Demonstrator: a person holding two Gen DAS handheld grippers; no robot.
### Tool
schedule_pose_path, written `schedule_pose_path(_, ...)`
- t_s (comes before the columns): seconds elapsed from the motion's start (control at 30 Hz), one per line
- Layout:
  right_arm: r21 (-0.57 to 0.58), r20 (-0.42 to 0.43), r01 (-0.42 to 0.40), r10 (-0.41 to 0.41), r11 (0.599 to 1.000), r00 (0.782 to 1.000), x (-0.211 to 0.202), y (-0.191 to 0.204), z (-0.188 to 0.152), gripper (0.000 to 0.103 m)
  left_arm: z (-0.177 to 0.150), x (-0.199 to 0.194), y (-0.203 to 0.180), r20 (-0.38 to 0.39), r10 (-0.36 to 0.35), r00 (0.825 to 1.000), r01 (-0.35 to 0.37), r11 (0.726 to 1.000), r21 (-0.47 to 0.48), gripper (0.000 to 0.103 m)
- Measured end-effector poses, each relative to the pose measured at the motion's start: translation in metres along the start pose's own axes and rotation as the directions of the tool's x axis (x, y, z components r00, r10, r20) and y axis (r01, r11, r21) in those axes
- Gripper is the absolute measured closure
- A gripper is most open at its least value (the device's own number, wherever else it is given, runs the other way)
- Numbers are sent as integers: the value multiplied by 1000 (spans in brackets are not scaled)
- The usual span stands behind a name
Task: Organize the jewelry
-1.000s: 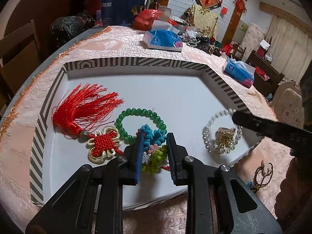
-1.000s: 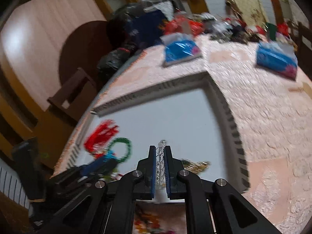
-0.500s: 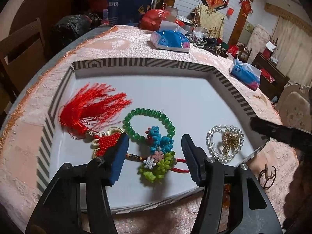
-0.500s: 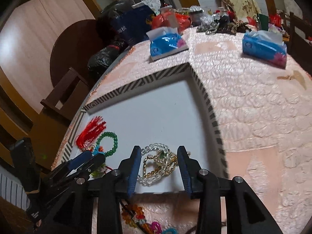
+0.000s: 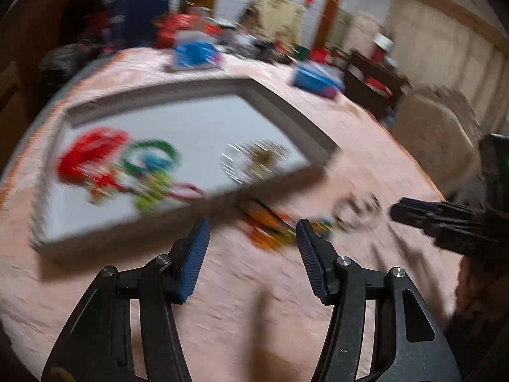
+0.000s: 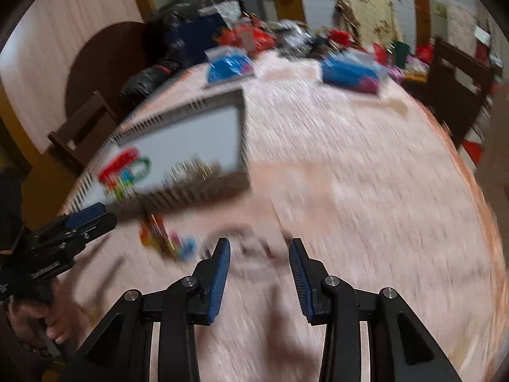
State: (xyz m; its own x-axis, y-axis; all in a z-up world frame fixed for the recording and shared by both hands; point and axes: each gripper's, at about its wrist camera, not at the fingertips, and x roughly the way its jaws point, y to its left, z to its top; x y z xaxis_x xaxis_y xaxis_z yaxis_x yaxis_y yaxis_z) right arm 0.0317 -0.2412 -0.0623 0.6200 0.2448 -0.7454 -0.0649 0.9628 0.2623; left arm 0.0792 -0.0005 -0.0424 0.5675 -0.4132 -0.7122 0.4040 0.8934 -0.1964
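Observation:
Both views are blurred by motion. The white tray [image 5: 206, 117] with striped rim holds a red tassel knot [image 5: 92, 149], a green bead bracelet [image 5: 149, 152], a blue-green knotted piece [image 5: 156, 184] and a clear bead bracelet with a gold piece [image 5: 254, 159]. The tray also shows in the right wrist view [image 6: 197, 133]. Loose orange and multicolour jewelry [image 5: 270, 222] lies on the pink tablecloth in front of the tray, also in the right wrist view [image 6: 168, 238]. My left gripper [image 5: 253, 237] is open and empty, just before that pile. My right gripper [image 6: 259, 254] is open and empty above the cloth.
Dark loose jewelry [image 5: 356, 207] lies on the cloth right of the pile. Two blue tissue packs [image 5: 195, 52] [image 5: 315, 79] sit behind the tray. Clutter crowds the table's far end. A padded chair [image 5: 435, 133] stands at the right edge.
Both grippers have opened, let go of their pieces in the tray, and pulled back off the tray toward the loose jewelry on the cloth.

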Motion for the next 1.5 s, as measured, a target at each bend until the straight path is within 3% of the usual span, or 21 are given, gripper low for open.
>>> schedule_pose_path(0.17, 15, 5, 32, -32, 999, 999, 4, 4, -20, 59, 0, 15, -18, -32, -6, 999, 5, 1000, -19, 47)
schedule_pose_path(0.4, 70, 29, -37, 35, 997, 999, 4, -6, -22, 57, 23, 32, -4, -30, 71, 997, -74, 983, -165, 48)
schedule_pose_path(0.5, 65, 30, -35, 33, 997, 999, 3, -5, -23, 57, 27, 44, -4, -58, 89, 994, -98, 978, -183, 69)
schedule_pose_path(0.53, 58, 31, -30, 28, 998, 999, 4, -3, -23, 57, 26, 45, -2, -62, 93, 994, -103, 977, -188, 91)
schedule_pose_path(0.57, 54, 30, -27, 26, 998, 999, 4, -3, -23, 57, 24, 46, 0, -69, 82, 994, -94, 976, -195, 99)
schedule_pose_path(0.83, 67, 35, -35, 32, 997, 999, 3, -5, -23, 57, 2, -8, 25, 18, 41, 999, -36, 977, -211, 101)
schedule_pose_path(1.03, 91, 41, -45, 41, 995, 998, 1, -9, -22, 57, -18, -11, 43, -13, 70, 997, -72, 979, -192, 101)
schedule_pose_path(1.17, 91, 62, -17, 11, 996, 998, -2, -13, -20, 58, -32, -19, 52, 6, 103, 995, -99, 973, -211, 101)
schedule_pose_path(1.23, 73, 80, -41, 35, 997, 996, -3, -10, -16, 58, -36, -24, 57, 23, 138, 990, -129, 967, -221, 101)
schedule_pose_path(1.37, 22, 95, -76, 73, 997, 993, 4, -3, -4, 63, -37, -26, 72, 34, 135, 990, -120, 953, -278, 101)
schedule_pose_path(1.5, -55, 97, -50, 55, 997, 994, 17, 2, 14, 66, -38, -26, 77, 28, 128, 991, -113, 945, -308, 101)
